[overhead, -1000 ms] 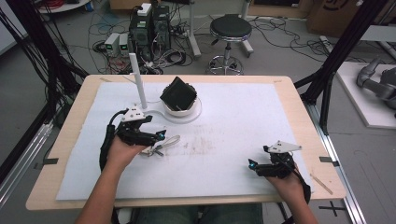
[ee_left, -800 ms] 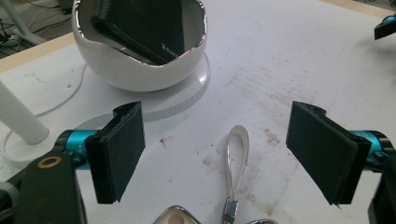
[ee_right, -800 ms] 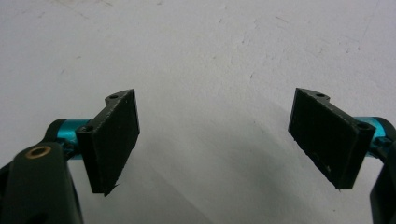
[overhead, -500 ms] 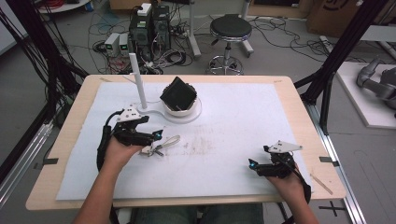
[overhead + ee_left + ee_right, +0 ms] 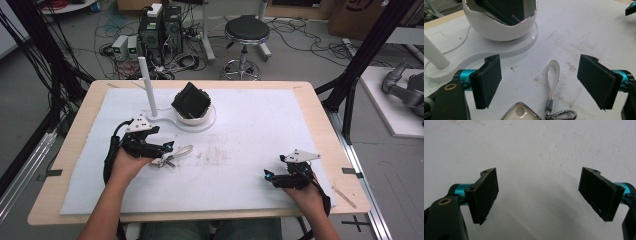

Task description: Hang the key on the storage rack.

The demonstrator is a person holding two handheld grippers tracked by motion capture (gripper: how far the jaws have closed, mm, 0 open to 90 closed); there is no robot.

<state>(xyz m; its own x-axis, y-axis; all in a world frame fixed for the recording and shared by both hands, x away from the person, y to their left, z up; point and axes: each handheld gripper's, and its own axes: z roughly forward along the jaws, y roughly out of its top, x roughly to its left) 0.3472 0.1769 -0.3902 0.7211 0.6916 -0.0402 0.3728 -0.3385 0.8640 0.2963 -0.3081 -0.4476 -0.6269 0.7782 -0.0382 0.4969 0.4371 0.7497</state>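
Note:
A keychain with a silvery strap loop (image 5: pixel 553 75) and a metal clasp (image 5: pixel 561 115) lies on the white mat between the jaws of my left gripper (image 5: pixel 544 82), which is open. A pale fob (image 5: pixel 521 113) of it peeks in at the bottom edge. In the high view the keychain (image 5: pixel 175 155) lies just right of my left gripper (image 5: pixel 159 150). My right gripper (image 5: pixel 272 176) rests near the front right of the mat, and it (image 5: pixel 544 197) stands open over bare mat.
A white bowl-shaped stand (image 5: pixel 194 116) holding a black box (image 5: pixel 191 102) sits at the back middle, on a flat white base with an upright white post (image 5: pixel 148 86). The bowl (image 5: pixel 499 27) is close ahead of my left gripper. Wooden table edge (image 5: pixel 345 150) surrounds the mat.
My left gripper has shifted very slightly around the keychain; the right gripper has stayed put.

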